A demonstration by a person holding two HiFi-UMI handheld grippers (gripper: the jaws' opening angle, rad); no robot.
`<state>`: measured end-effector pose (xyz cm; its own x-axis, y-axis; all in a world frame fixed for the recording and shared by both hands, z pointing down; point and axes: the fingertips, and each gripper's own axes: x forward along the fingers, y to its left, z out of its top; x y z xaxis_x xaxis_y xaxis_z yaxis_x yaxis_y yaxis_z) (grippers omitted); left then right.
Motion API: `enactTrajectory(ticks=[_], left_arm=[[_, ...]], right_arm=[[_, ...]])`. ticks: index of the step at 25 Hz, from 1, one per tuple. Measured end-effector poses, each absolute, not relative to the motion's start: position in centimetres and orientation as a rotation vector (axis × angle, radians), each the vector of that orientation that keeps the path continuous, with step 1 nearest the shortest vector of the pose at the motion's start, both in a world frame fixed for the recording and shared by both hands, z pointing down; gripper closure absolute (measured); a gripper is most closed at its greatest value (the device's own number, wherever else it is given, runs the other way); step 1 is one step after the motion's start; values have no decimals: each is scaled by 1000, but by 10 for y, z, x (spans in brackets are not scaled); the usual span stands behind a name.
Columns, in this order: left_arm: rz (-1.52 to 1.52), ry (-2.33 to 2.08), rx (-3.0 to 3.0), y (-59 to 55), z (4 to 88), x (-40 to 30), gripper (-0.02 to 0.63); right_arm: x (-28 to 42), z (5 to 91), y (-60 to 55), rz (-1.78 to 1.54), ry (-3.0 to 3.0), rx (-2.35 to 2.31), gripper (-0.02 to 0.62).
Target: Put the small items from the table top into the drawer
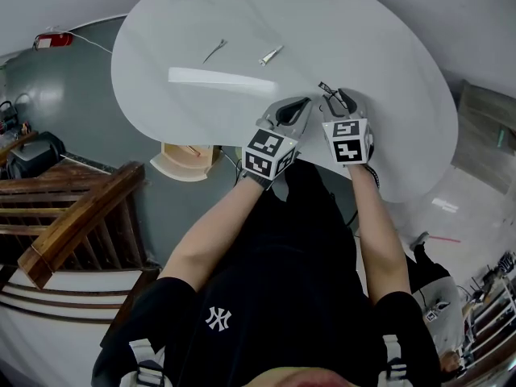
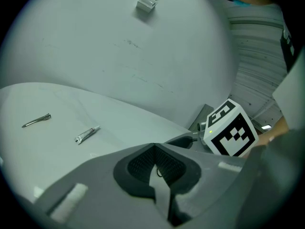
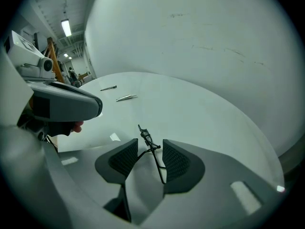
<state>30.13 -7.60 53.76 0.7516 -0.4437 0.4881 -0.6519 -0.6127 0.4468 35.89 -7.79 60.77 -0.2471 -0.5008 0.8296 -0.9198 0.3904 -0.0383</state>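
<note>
A white oval table (image 1: 371,31) carries a slim metal hair pin (image 1: 214,51) (image 2: 36,121) (image 3: 108,88) and a small silver tube (image 1: 271,55) (image 2: 87,134) (image 3: 126,98) near its far side. At the near edge my right gripper (image 1: 339,97) (image 3: 150,149) is shut on a thin black wire clip (image 1: 326,87) (image 3: 145,137), which pokes out beyond the pads. Just left of it my left gripper (image 1: 300,103) (image 2: 155,163) is shut with nothing in it. An open light wooden drawer (image 1: 184,166) juts out under the table's left near edge.
A wooden stair railing (image 1: 72,216) and steps lie to the left on the grey floor. A black bag (image 1: 32,151) and a red object (image 1: 52,40) sit further left. The person's body fills the space below the grippers.
</note>
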Motion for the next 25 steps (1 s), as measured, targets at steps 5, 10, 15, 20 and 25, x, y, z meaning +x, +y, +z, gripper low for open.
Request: enactTrajectory(ticks=[5,10,15,20,25], left_arm=[[445,-824,2320,-79,541,301,606],[446,-835,2310,-79,543,298,606],[437,-850,2305,-78,542,290,606],[422,-867,2307,-77,536,281,606],[402,-886,2310,-76,529,269,606]], right_arm=[[359,619,-78,740,-1862,1182,410],[356,621,-82,759,-1869,1180,436],[350,618,-82,768,-1875,1165,463],[348,613,-81,750,-1885,1181,466],[334,598,-83,741,-1915,1184,468]])
